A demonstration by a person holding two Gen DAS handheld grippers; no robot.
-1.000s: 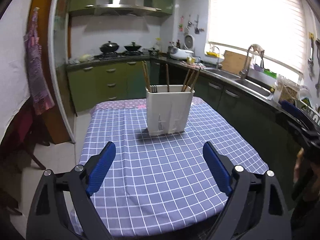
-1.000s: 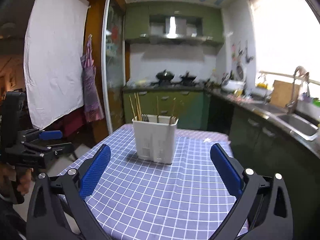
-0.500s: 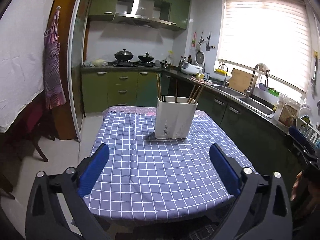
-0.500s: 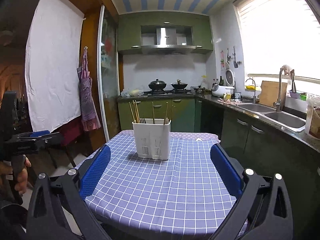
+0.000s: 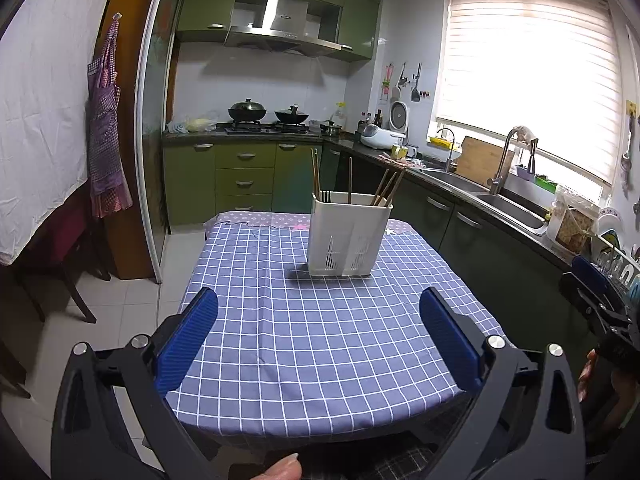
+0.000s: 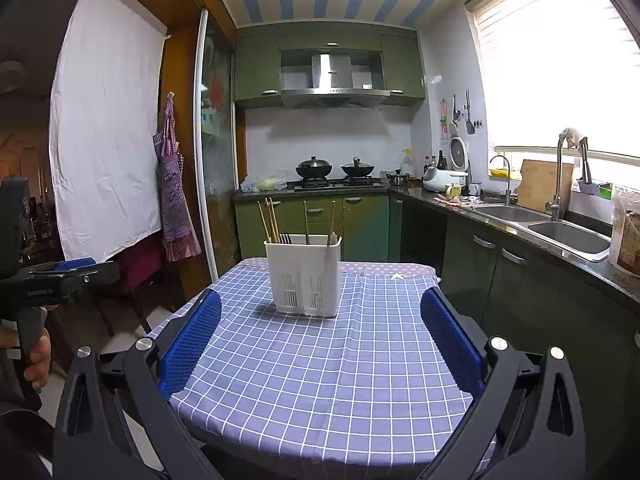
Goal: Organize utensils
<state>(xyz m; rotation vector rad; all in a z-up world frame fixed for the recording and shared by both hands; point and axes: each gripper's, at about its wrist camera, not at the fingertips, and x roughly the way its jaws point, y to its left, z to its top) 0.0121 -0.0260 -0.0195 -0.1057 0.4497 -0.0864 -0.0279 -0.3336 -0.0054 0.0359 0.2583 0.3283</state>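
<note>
Utensil holder [image 5: 347, 236] on checked tablecloth [image 5: 320, 340], both tools wide apart

Both wrist views look forward along their own tongs from off the near edge of the worktop [image 5: 320, 340], tilted slightly down toward the kitchen's far wall, the left from further left, sharing the worktop [image 6: 320, 360] and white utensil holder [image 5: 348, 240] [image 6: 306, 280].

A table under a blue checked tablecloth [image 5: 320, 340] carries one white utensil holder [image 5: 347, 236], standing upright toward twelve o'clock.
</note>
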